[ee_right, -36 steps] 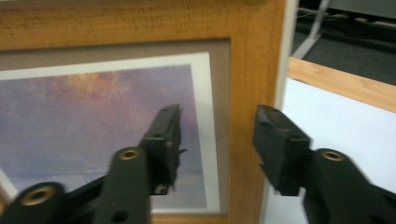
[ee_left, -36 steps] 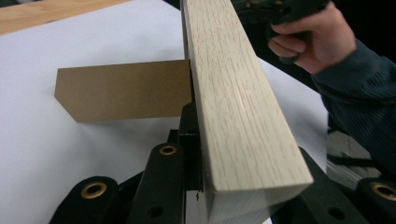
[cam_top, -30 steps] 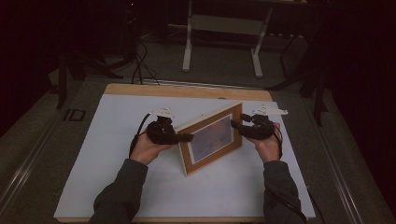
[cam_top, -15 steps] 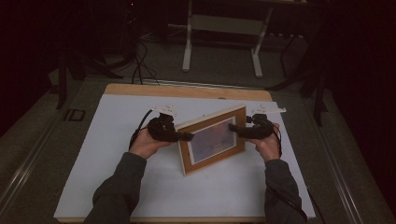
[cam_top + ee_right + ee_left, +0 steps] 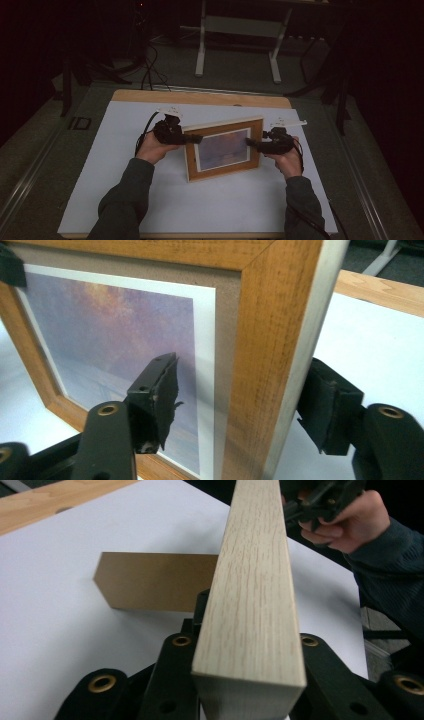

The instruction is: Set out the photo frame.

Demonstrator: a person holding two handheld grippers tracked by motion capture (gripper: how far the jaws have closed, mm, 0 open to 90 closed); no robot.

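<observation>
Light-oak wooden picture frame [image 5: 222, 150] with a white mount and a purple-and-orange sky print: upright near the middle of the table, leaning back a little, its picture side facing the person. Brown card easel flap [image 5: 150, 582] folded out behind it, low over the white sheet [image 5: 150, 200]. Whether the frame's lower edge rests on the sheet cannot be told.

Left gripper [image 5: 192, 140] clamped on the frame's left upright, the pale outer edge snug between its black jaws. Right gripper [image 5: 252, 143] straddling the right upright, one jaw over the glass side, the other behind. Its jaws have just been closing a little from wide, with the frame between them but a sliver of gap at each pad, so no firm grip there yet.

Step in hand, by the look of it: securing the second grip to stand or carry the frame. To do it well:
- Seat the right pads on the wood rather than the glass.
- Close squarely and gently.
- Hold the left clamp steady so the frame does not twist.
- Keep both hands level.
- Mind the flap, which could catch on the sheet.
</observation>
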